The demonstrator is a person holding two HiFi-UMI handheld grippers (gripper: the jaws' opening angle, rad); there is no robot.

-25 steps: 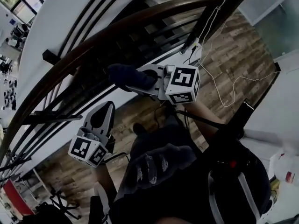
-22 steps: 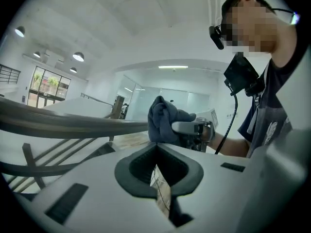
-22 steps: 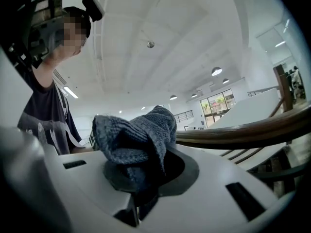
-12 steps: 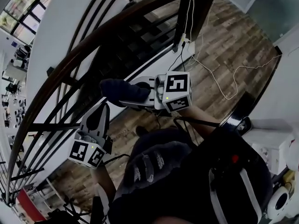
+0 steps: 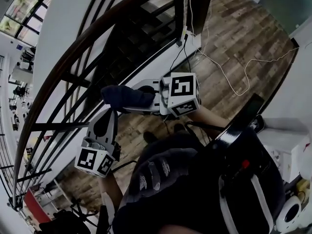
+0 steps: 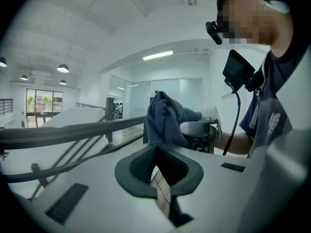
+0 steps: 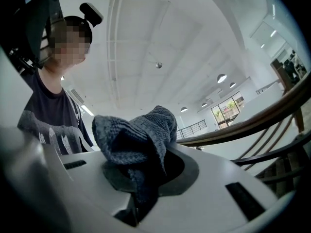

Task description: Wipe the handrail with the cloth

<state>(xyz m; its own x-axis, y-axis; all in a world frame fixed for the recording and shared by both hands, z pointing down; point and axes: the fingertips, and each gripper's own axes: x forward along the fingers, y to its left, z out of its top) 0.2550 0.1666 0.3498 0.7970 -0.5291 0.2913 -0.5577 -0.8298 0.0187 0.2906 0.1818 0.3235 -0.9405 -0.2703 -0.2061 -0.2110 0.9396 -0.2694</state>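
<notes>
The dark wooden handrail (image 5: 73,57) curves from the top middle of the head view down to the lower left. My right gripper (image 5: 146,95) is shut on a crumpled dark grey cloth (image 5: 124,97), held on the near side of the rail and apart from it. In the right gripper view the cloth (image 7: 138,135) bulges out of the jaws, with the handrail (image 7: 252,125) off to the right. My left gripper (image 5: 109,112) hangs just below the cloth, shut and holding nothing. The left gripper view looks past its gripper (image 6: 158,166) to the cloth (image 6: 165,118) and the handrail (image 6: 73,132).
Black metal balusters (image 5: 53,126) run under the rail, beside stair treads (image 5: 141,28). A dark post (image 5: 200,4) stands at the top, and a white cable (image 5: 229,77) trails over the wood floor (image 5: 243,38) below. My torso in a dark shirt (image 5: 165,179) fills the bottom.
The right gripper with the cloth has drifted left and a little down in the head view, and the gap to the handrail has grown. The left gripper has barely shifted.
</notes>
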